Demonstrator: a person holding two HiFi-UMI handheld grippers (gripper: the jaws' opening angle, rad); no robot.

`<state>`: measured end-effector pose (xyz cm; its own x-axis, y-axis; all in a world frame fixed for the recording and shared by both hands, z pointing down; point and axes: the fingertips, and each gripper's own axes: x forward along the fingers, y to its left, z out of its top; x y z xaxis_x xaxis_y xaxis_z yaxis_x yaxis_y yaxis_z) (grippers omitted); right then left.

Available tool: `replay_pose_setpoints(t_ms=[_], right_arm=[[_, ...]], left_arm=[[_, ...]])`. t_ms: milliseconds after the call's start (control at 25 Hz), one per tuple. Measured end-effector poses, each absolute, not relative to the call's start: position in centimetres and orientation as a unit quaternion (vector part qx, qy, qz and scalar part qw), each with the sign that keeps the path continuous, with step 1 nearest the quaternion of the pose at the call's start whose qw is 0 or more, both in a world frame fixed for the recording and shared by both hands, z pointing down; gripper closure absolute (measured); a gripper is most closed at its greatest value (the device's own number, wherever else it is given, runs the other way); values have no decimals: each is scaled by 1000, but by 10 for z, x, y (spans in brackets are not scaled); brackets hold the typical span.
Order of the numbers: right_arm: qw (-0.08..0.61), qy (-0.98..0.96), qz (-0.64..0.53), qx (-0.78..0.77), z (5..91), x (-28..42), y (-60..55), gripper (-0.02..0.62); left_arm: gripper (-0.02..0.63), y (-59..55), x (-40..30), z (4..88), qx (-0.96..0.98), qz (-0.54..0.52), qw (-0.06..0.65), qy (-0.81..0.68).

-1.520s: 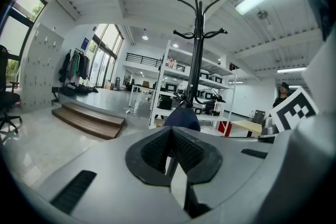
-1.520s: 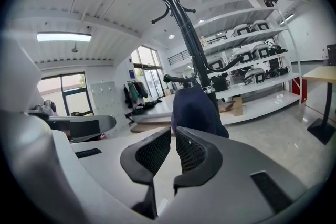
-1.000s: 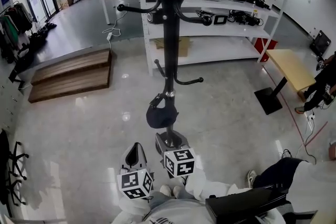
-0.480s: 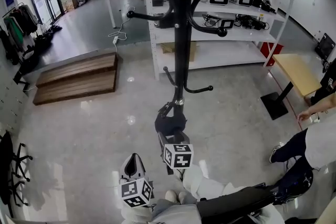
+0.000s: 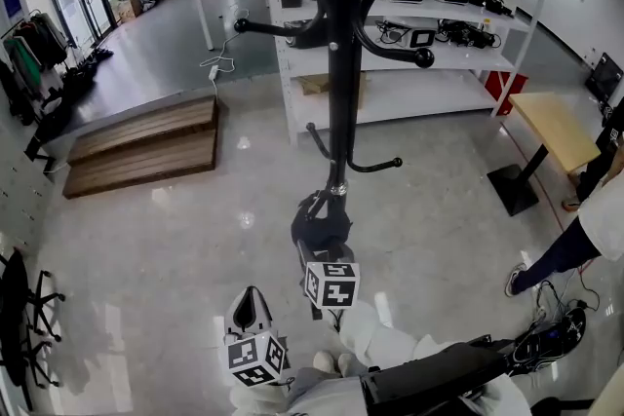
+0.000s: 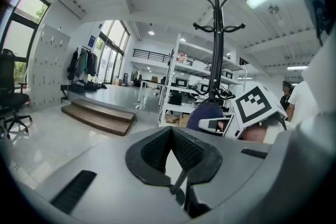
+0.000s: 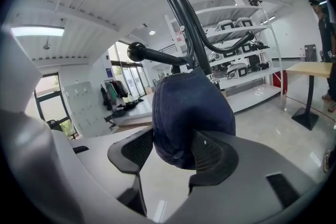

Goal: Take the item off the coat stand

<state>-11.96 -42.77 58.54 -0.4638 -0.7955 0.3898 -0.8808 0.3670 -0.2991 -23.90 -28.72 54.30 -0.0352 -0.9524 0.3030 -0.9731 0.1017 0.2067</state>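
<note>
R gripper: jaws spread wide, dark blue cap sits between them. In the R gripper view the cap fills the centre of the frame. It bulges past both pads and touches the right-hand pad. Whether the pads are pinching it can't be told, so I treat this gripper as not clamped. Cap location: low on the black coat stand, against the pole, lower centre of the head view. In the R gripper view it lies under a knob-ended arm of the stand. L gripper: bottom of the head view, left of centre, apart from the cap and stand. Its view shows my L gripper w/ pad tips pressed together, nothing between them. Bkgd: white shelving unit at upper right of the head view, wooden steps at left.
</note>
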Motion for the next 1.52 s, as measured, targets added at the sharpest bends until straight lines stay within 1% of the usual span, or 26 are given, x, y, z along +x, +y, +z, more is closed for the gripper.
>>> replay_pose_setpoints(t_ms=[40,160,200,360,480,560,720,1520], right_arm=[[90,-820,237,513,585,-118,-428,368],[92,-815,233,523,586,-114,-426,461],[93,-814,233,524,587,-113,-426,477],[94,-813,232,526,586,-111,-424,503],[96,-811,225,532,585,-106,-423,549],[95,-812,219,532,584,-104,-423,566],[97,-814,203,535,581,-102,-419,575],[81,-846,132,511,533,-112,-390,575]], left_arm=[[614,-287,-239,543,670,28,185,-718],[614,-288,-239,546,673,29,187,-716],[614,-288,-239,546,673,29,187,-715],[614,-289,-238,548,677,30,188,-711],[614,-289,-235,547,680,29,189,-708],[614,-288,-234,549,680,28,190,-707],[614,-285,-232,550,682,24,188,-707],[614,-268,-224,538,685,8,176,-706]])
